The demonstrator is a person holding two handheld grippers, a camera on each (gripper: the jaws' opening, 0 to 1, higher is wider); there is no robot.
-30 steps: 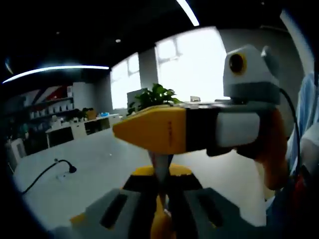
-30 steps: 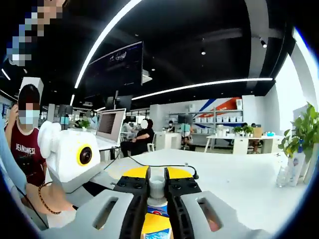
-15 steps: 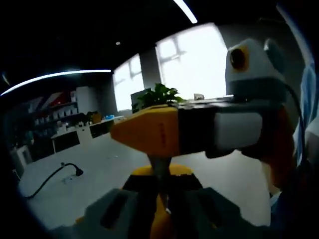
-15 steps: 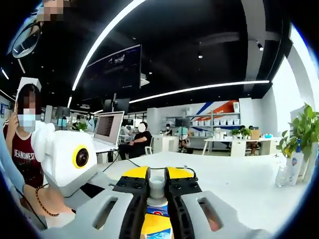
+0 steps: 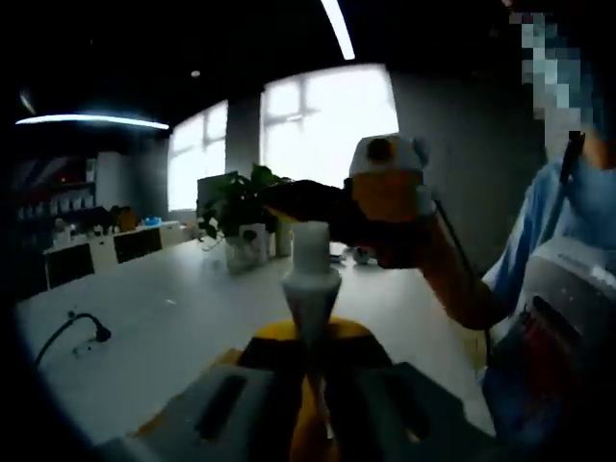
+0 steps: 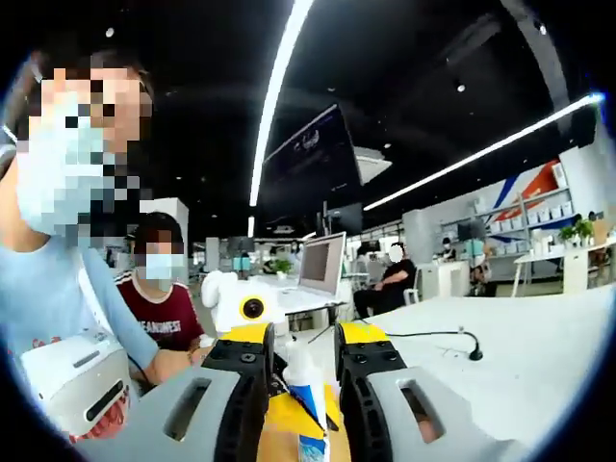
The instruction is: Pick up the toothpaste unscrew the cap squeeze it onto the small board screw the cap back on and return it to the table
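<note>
- The left gripper [image 5: 310, 385] is clamped on the toothpaste tube [image 5: 310, 289], nozzle up, above the white surface [image 5: 173, 318].
- The right gripper [image 6: 298, 371] stands apart from it, jaws spread with a gap.

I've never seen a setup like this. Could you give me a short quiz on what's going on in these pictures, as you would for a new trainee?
1. True or false: the left gripper is clamped on the toothpaste tube, whose white tip rises from between its jaws.
2. In the left gripper view, what stands on the white table behind the tube? A) a potted plant B) a kettle C) a stack of books
3. Short answer: in the right gripper view, which device stands with its screen open on the far desk?

Key: 1 true; 2 A; 3 a laptop.
</note>
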